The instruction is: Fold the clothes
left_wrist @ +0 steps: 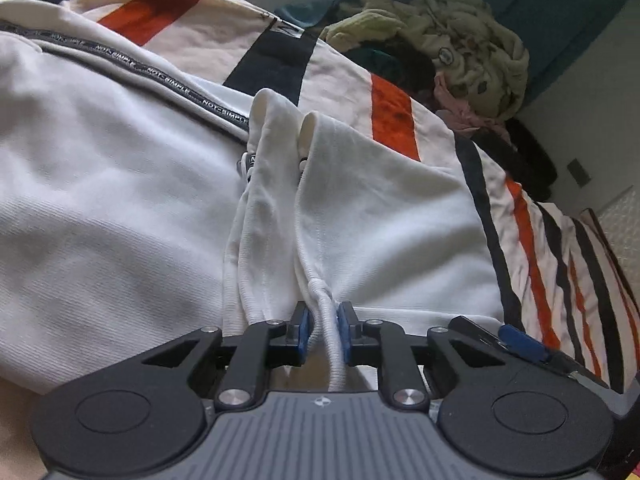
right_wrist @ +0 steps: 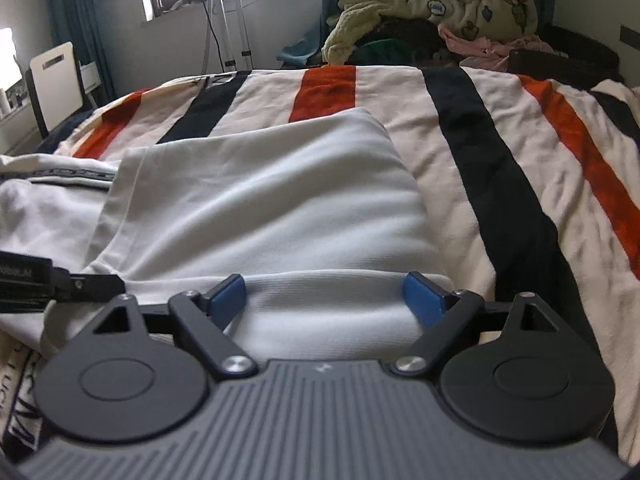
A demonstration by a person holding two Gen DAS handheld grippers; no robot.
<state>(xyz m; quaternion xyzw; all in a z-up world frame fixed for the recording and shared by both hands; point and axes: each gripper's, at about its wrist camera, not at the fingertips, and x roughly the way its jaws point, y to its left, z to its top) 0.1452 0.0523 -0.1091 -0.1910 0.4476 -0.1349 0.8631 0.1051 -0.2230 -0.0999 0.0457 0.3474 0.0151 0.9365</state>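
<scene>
**Left jaws clamped on fabric, right jaws wide**

The jaws of the left gripper [left_wrist: 323, 334] stand narrow, with the blue pads [left_wrist: 301, 334] pressing a bunched ridge of white fabric between them. The jaws of the right gripper [right_wrist: 326, 300] stand wide apart, holding nothing; the hem of the garment lies between the pads [right_wrist: 424, 300] without being pinched.

The white garment [left_wrist: 120, 208] lies spread on a bedspread [right_wrist: 500, 160] striped in cream, orange and black. A grey printed tape [left_wrist: 168, 80] runs along one seam. In the right wrist view the near portion of the garment lies smooth and flat, and the left gripper enters from the left edge. A heap of unfolded clothes [right_wrist: 440, 4] sits at the far end of the bed, well apart from the garment.
</scene>
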